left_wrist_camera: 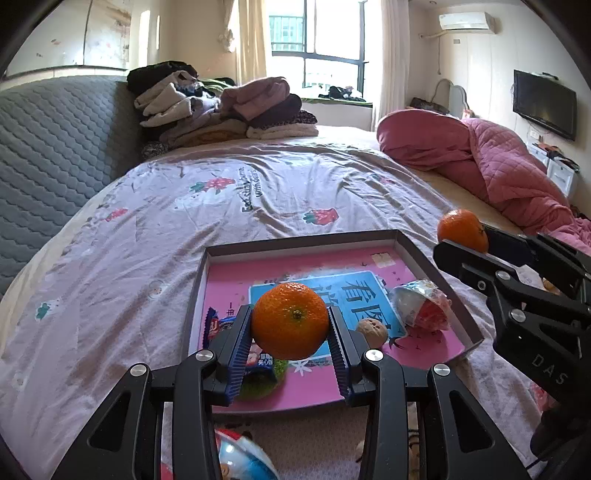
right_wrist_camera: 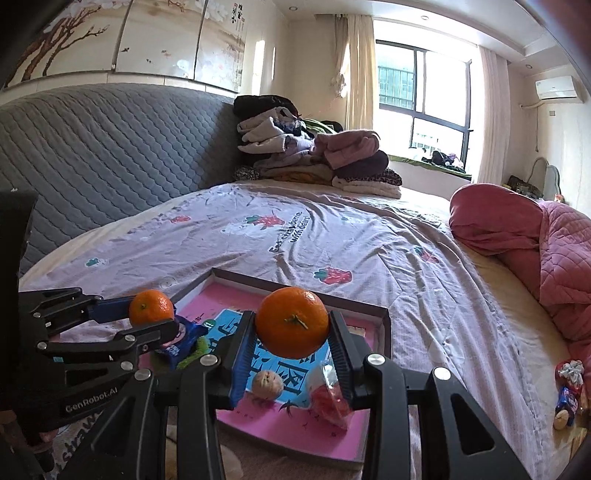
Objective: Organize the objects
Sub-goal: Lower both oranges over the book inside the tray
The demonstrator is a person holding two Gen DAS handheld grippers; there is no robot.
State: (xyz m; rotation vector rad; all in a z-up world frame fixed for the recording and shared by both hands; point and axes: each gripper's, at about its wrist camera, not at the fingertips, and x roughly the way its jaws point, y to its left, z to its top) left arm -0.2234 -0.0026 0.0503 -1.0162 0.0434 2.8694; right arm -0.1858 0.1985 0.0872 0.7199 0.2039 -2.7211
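Tangerines: we see two, one (left_wrist_camera: 290, 320) gripped in left gripper (left_wrist_camera: 290, 332), the other (right_wrist_camera: 291, 323) in right gripper (right_wrist_camera: 291, 339), both lower centre frame.
Jaws: we note each pair clamped on its fruit.
Tray (left_wrist_camera: 436, 275): below, on bedsheet (left_wrist_camera: 147, 229); we see walnut (left_wrist_camera: 372, 331), snack packets.

A bedroom: a bed (left_wrist_camera: 258, 192) with a strawberry-print sheet, a grey quilted headboard (left_wrist_camera: 55, 147), folded clothes (left_wrist_camera: 221, 110) piled near it, and a pink quilt (left_wrist_camera: 498, 155). Daylight enters through a curtained window (left_wrist_camera: 325, 37). A television (left_wrist_camera: 545, 103) hangs below an air conditioner (left_wrist_camera: 467, 20).
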